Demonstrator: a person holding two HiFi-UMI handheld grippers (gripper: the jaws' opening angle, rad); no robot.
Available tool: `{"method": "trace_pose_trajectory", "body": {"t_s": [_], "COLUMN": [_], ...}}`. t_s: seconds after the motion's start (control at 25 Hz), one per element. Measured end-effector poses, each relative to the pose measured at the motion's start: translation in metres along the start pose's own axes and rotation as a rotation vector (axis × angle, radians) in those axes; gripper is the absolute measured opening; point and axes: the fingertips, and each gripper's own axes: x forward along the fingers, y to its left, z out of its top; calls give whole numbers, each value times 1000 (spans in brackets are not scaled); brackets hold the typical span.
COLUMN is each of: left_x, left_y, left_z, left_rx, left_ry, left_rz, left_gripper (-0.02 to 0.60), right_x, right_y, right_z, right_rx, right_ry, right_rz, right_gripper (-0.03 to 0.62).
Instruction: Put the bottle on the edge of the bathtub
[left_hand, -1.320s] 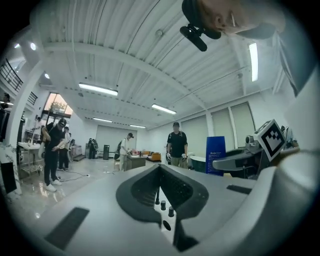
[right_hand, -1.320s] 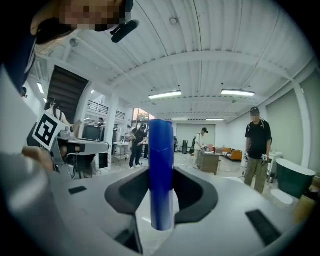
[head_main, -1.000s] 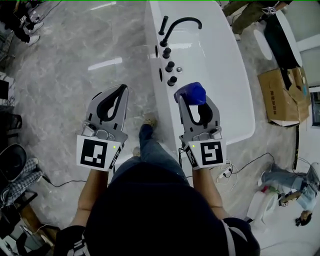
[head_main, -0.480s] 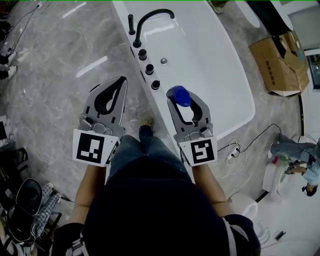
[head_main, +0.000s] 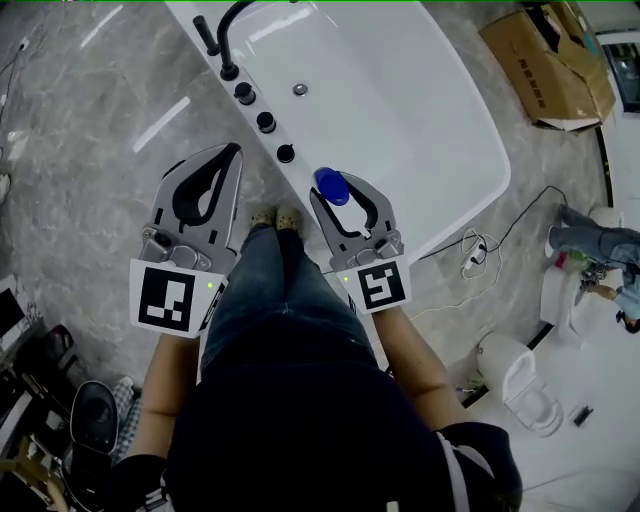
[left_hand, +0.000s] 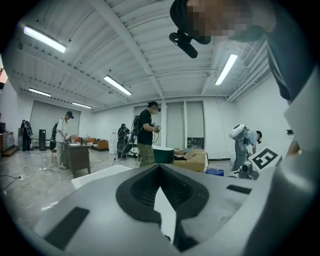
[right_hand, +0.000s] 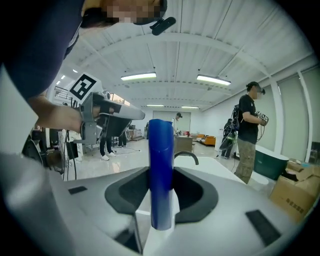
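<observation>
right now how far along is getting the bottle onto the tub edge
Done: the bottle is picked up and stands upright with the right gripper shut on it. In hand: it appears to be over the near rim of the bathtub, just past the taps, not yet set down. Left to do: lower it onto the rim and open the jaws. The left gripper is shut and empty.

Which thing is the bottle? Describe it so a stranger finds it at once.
Start at the white bathtub and follow its near rim to the end of the row of black knobs. There the right hand-held gripper holds the bottle upright between its grey jaws. It is the only blue thing there, a plain cylinder, unlike the small knobs and the curved black faucet.
</observation>
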Motion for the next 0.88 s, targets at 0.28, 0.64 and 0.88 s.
{"method": "trace_pose_trajectory", "body": {"t_s": [0.28, 0.64, 0.88], "left_x": [24, 43, 49], "left_y": [0, 23, 31], "left_z": [-28, -108, -131], "left_rx": [-24, -97, -109], "left_ry": [54, 160, 192], "left_rz": [-73, -93, -88], "left_gripper": [18, 17, 17], "right_x": [24, 71, 93], "right_y": [-2, 7, 11], "right_z": [-47, -128, -176], "right_rx": [15, 23, 113], "right_ry": [84, 169, 247], "right_rz": [12, 51, 35], "right_gripper": [163, 163, 163]}}
